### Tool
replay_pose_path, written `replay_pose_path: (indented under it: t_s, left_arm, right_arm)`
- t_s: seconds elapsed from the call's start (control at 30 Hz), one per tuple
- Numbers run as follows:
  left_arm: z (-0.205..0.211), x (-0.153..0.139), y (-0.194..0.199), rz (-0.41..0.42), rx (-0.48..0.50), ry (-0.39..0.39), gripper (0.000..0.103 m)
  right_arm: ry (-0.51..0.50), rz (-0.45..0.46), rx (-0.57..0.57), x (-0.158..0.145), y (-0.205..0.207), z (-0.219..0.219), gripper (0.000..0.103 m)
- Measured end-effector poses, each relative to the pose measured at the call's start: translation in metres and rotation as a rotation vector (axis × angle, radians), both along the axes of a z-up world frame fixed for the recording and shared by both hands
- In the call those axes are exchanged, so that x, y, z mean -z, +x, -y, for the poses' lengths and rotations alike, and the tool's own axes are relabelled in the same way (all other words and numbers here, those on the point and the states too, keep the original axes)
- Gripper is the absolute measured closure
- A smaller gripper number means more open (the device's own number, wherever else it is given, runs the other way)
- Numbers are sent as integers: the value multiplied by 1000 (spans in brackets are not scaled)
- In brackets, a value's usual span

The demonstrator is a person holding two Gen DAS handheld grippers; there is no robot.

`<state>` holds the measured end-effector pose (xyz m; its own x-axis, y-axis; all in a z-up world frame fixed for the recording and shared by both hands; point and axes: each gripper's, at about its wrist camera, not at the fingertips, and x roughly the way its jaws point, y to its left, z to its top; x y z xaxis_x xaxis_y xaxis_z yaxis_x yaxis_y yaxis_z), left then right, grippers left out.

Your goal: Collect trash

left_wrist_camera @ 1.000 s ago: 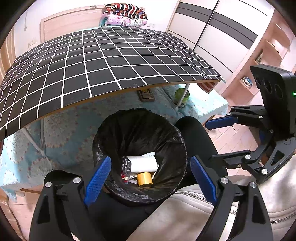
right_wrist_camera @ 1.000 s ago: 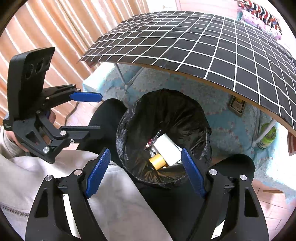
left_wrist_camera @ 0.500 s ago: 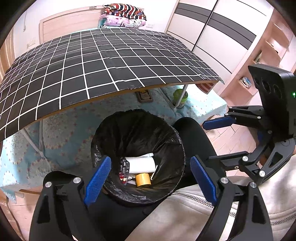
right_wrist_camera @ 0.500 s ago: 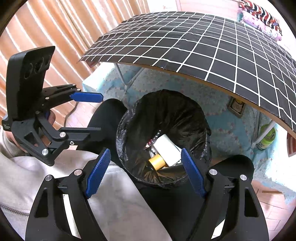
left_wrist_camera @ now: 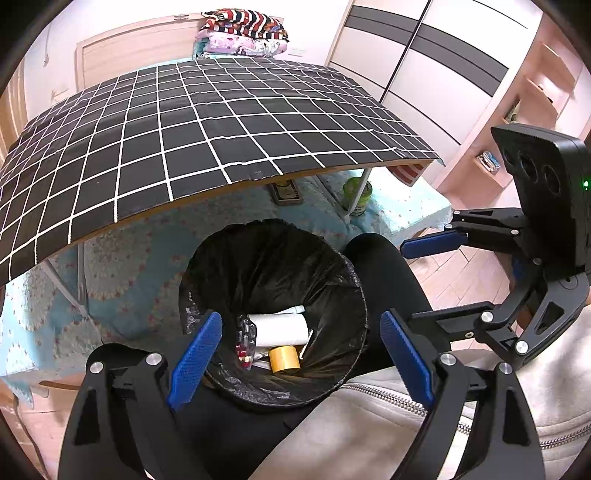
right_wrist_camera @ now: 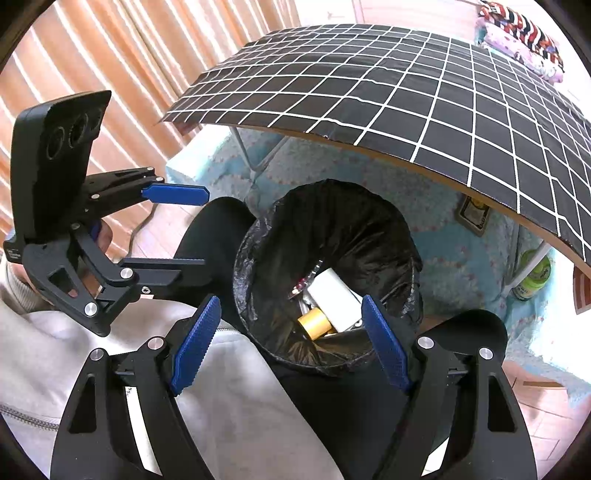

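A round bin with a black bag [left_wrist_camera: 280, 269] stands on the floor between the person's legs; it also shows in the right wrist view [right_wrist_camera: 332, 229]. Inside lie a white roll [left_wrist_camera: 277, 326], a yellow tape roll [left_wrist_camera: 283, 359] and a pill blister [left_wrist_camera: 244, 347]. The white roll [right_wrist_camera: 334, 293] and tape roll [right_wrist_camera: 314, 323] show in the right wrist view too. My left gripper [left_wrist_camera: 299, 354] is open and empty above the bin. My right gripper [right_wrist_camera: 290, 339] is open and empty above the bin's near rim. Each gripper appears in the other's view, the right [left_wrist_camera: 443, 277] and the left [right_wrist_camera: 177, 229].
A table with a black checked cloth [left_wrist_camera: 207, 122] overhangs the bin on the far side. A blue patterned mat [left_wrist_camera: 122, 280] covers the floor beneath. A green bottle [left_wrist_camera: 356, 195] stands by a table leg. Folded bedding [left_wrist_camera: 243, 33] is at the back. Curtains [right_wrist_camera: 110, 74] hang at the left.
Both grippers stay open above the bin. The left wrist view has drifted slightly, with the bin shifting a little left and down in frame.
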<state>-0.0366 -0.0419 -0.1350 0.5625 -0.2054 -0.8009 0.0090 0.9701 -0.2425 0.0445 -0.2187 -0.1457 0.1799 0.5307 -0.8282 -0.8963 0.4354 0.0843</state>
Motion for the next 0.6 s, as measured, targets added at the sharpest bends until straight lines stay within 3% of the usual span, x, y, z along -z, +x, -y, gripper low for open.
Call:
replay_pose_path:
  t_s: [0.6]
  left_arm:
    - [0,-2,2,1,5,0,18]
  right_arm:
    - [1,0,-10,0,-1,-2,25]
